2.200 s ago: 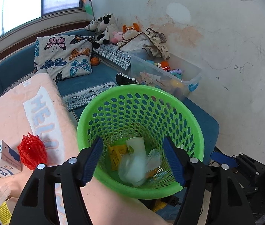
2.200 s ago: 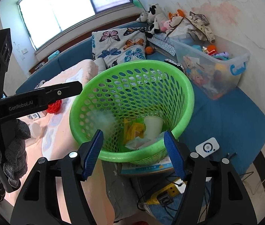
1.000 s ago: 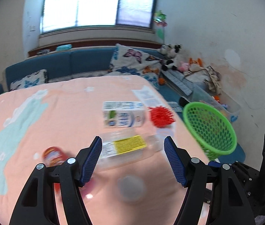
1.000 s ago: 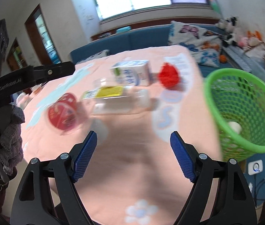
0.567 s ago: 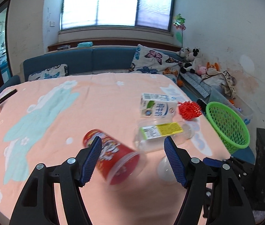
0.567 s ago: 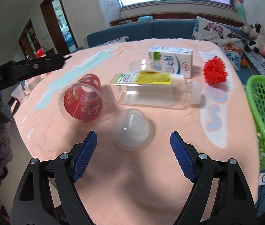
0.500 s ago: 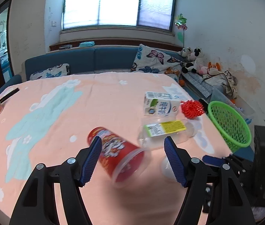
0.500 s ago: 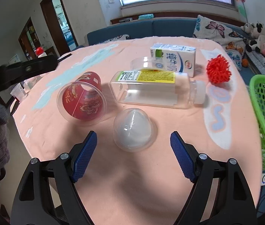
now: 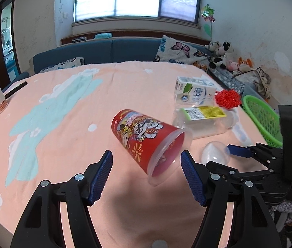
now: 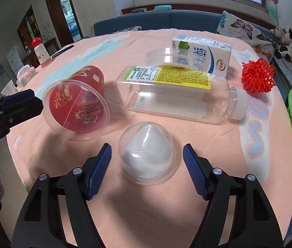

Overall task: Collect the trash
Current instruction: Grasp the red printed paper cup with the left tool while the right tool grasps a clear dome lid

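Trash lies scattered on the pink-clothed worktop [image 10: 187, 206]: the red cup [image 9: 146, 138] rests on its side, mouth toward the released left gripper [image 9: 146, 174], long axis running away from it. Beside it, the clear dome lid [image 10: 148, 157] sits rim-down between the right gripper's [image 10: 147, 168] closing jaws, untouched.

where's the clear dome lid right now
In the right wrist view the clear plastic dome lid sits on the peach tablecloth between the closing right gripper pads, untouched, near the tipped red cup.
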Available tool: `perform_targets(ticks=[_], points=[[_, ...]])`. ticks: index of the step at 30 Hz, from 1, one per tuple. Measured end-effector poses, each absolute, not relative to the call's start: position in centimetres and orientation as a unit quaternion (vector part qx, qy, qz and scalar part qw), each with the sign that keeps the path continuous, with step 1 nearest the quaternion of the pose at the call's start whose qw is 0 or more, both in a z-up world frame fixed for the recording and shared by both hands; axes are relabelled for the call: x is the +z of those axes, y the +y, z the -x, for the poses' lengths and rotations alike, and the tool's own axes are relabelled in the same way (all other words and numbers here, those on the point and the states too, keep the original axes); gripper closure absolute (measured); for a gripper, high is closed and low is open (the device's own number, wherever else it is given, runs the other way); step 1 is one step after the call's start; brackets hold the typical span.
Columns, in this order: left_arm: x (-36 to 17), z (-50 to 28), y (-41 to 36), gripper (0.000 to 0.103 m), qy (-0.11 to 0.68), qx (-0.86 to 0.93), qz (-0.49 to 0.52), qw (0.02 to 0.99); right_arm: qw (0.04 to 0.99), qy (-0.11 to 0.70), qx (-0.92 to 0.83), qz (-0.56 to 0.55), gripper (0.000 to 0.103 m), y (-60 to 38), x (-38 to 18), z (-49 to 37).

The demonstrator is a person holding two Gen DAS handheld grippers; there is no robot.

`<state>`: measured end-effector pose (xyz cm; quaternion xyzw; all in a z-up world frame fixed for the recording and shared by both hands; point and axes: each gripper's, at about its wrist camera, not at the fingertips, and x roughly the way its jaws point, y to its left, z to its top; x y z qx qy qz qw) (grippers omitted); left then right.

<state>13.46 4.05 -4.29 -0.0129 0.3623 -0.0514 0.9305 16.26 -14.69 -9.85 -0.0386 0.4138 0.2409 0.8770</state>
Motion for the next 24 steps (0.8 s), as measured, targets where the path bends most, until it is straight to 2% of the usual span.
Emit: perform_targets(ticks=[5, 15, 24], points=[[-5.4, -14.5, 3.8, 0.042, 0.365, -0.042, 0.0, 0.93, 0.876, 0.417, 0.238, 0.049, 0.044, -14.4, -10.2, -16.3], [-7.0, -16.2, 4.3, 0.055, 0.376, -0.028, 0.005, 0.926, 0.878, 0.412, 0.241, 0.036, 0.044, -14.9, -9.5, -15.8], [-7.5, -16.8, 4.8, 0.072, 0.38, -0.018, 0.018, 0.925, 0.883, 0.402, 0.243, 0.02, 0.044, -15.8, -8.1, -15.2]])
